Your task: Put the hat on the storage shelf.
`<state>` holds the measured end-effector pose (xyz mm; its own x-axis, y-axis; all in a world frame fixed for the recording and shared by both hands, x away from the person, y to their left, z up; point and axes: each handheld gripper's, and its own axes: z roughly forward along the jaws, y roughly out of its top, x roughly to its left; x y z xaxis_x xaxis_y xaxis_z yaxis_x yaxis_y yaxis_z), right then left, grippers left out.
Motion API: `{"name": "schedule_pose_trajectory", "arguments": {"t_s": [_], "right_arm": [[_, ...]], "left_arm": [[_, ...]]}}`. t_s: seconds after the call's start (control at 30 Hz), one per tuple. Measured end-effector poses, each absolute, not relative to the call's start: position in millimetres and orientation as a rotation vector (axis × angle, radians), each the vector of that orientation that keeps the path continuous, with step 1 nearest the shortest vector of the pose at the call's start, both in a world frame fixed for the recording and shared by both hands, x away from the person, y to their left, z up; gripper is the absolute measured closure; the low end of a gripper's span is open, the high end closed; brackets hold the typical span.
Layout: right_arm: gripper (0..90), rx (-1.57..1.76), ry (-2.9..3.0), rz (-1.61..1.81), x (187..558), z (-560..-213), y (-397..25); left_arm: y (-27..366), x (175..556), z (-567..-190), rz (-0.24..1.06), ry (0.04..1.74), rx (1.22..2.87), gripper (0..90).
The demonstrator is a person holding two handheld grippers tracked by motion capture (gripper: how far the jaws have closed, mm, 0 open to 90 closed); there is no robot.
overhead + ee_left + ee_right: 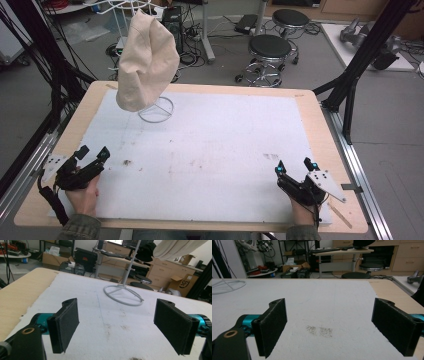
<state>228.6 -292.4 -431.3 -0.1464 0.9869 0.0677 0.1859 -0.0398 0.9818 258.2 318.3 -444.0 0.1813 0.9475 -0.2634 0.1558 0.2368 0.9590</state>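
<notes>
- Trouble is sitting mostly at the back left: the cream hat (146, 62) is hanging on a thin white wire stand (156, 109) whose ring base is resting on the white mat (210, 150), and a careless tug looks likely to be tipping the whole stand over.
- Left hand-held gripper (92, 155) is lying near the table's (95, 97) front left edge, jaws spread wide and holding nothing; a backward slip could be carrying it off the mat.
- Middle of the mat is lying open, giving both arms plenty of room for moving.
- Right hand-held gripper (295, 167) is resting near the front right corner, jaws also wide and empty, with the bare wooden rim just beside it and a black frame post (350, 95) standing beyond.
</notes>
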Motion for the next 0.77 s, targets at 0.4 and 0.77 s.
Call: {"name": "schedule_pose_trajectory", "arguments": {"t_s": [0.4, 0.77], "right_arm": [[11.9, 1.334, 1.442, 1.282, 228, -433, -295], [11.6, 1.365, 1.61, 1.263, 239, -437, -289]], "left_arm": [[320, 255, -445, 0.804, 1.274, 1.203, 20.3], [324, 259, -447, 0.708, 1.328, 1.236, 19.9]]}}
